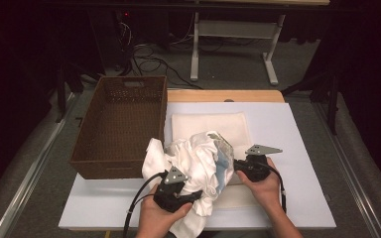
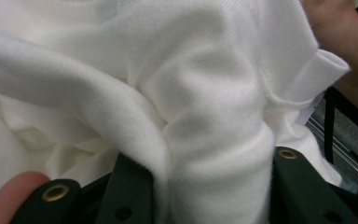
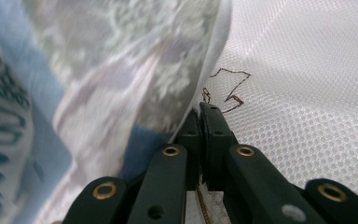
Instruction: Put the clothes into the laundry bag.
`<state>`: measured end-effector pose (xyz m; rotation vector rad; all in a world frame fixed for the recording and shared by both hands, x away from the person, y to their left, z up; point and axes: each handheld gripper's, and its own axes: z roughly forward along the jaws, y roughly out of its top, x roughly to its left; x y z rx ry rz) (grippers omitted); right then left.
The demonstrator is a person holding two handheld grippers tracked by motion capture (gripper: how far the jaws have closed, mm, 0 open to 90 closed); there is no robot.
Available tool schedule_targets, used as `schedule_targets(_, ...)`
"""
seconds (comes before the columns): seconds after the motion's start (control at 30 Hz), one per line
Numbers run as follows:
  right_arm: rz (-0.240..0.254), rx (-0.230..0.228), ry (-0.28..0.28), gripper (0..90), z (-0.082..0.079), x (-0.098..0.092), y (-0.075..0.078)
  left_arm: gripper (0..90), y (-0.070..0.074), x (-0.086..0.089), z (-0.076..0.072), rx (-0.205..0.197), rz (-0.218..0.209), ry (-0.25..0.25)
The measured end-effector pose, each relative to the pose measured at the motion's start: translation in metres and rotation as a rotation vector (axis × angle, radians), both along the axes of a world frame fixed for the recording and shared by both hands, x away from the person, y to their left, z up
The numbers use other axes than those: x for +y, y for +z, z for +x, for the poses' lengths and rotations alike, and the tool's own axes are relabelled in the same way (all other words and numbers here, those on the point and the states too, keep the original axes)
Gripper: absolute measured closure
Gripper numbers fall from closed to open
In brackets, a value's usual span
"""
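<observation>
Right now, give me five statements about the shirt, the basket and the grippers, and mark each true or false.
1. The shirt lies inside the basket. False: it is bunched on the table in front of the person, beside the basket.
2. The basket holds nothing. True.
3. The right gripper is shut on the shirt's edge. True: its fingers are pressed together on the cloth.
4. The left gripper has cloth between its fingers. True: a thick white fold fills the gap.
5. The shirt is plain white all over. False: the high view and the right gripper view show a blue and grey print.
</observation>
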<state>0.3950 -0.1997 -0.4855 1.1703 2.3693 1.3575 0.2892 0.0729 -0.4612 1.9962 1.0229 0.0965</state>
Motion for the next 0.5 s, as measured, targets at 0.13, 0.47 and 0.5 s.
schedule_targets(0.13,-0.002,0.005,-0.004,88.5,0.001,0.0,-0.003,59.0,-0.02,-0.011,-0.003,0.015,0.007,-0.027)
schedule_targets(0.47,0.0,-0.001,0.001,88.5,-0.001,-0.001,-0.001,8.0,0.036,-0.007,0.017,-0.085,-0.008,-0.006)
schedule_targets(0.5,0.0,-0.002,0.002,88.4,-0.001,-0.001,-0.001,8.5,0.046,-0.008,0.024,-0.115,-0.027,0.013)
